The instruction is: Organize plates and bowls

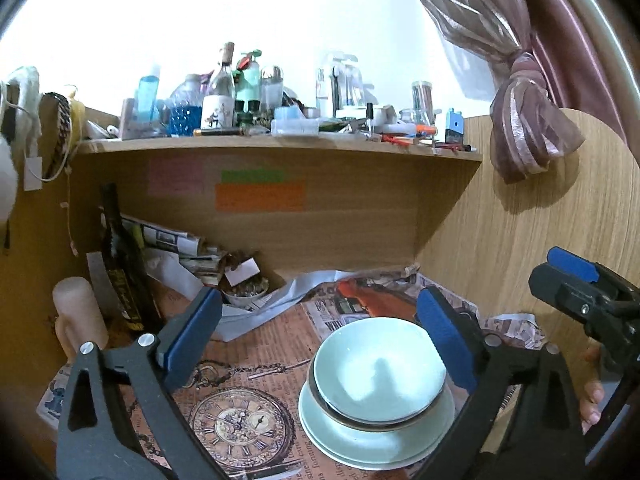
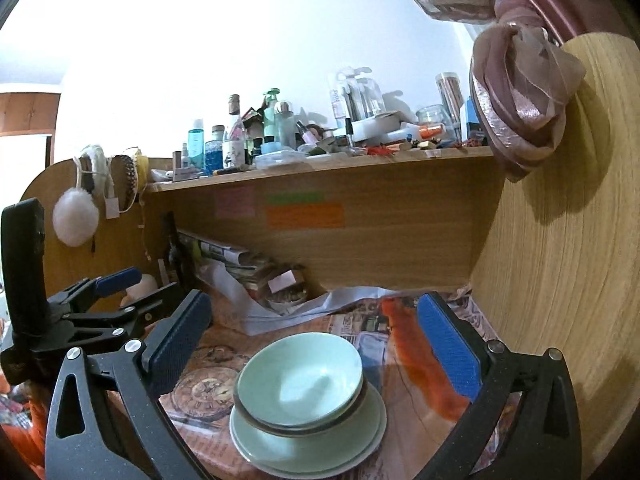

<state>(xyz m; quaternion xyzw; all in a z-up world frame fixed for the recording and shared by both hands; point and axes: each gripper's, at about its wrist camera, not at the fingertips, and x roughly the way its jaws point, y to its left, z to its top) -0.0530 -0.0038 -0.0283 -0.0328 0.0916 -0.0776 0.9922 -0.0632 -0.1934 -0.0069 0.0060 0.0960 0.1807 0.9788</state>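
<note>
Pale green bowls (image 1: 380, 372) are nested on a stack of pale green plates (image 1: 360, 446), which sits on a paper-covered desk (image 1: 256, 344). My left gripper (image 1: 318, 296) is raised above and behind the stack, open, with nothing between its blue pads. Its right finger (image 1: 448, 340) overlaps the bowl rim in this view. In the right wrist view the same bowls (image 2: 300, 380) and plates (image 2: 304, 454) lie below my right gripper (image 2: 316, 300), which is open and empty too. The left gripper (image 2: 148, 286) shows at that view's left edge.
A wooden shelf (image 1: 280, 146) crowded with bottles and jars runs across the back. Under it lie folded newspapers (image 1: 172, 240), a small filled bowl (image 1: 246, 292), a dark bottle (image 1: 120, 256) and a pale candle (image 1: 78, 312). A wooden side panel (image 1: 520, 240) and a tied curtain (image 1: 528, 120) close the right.
</note>
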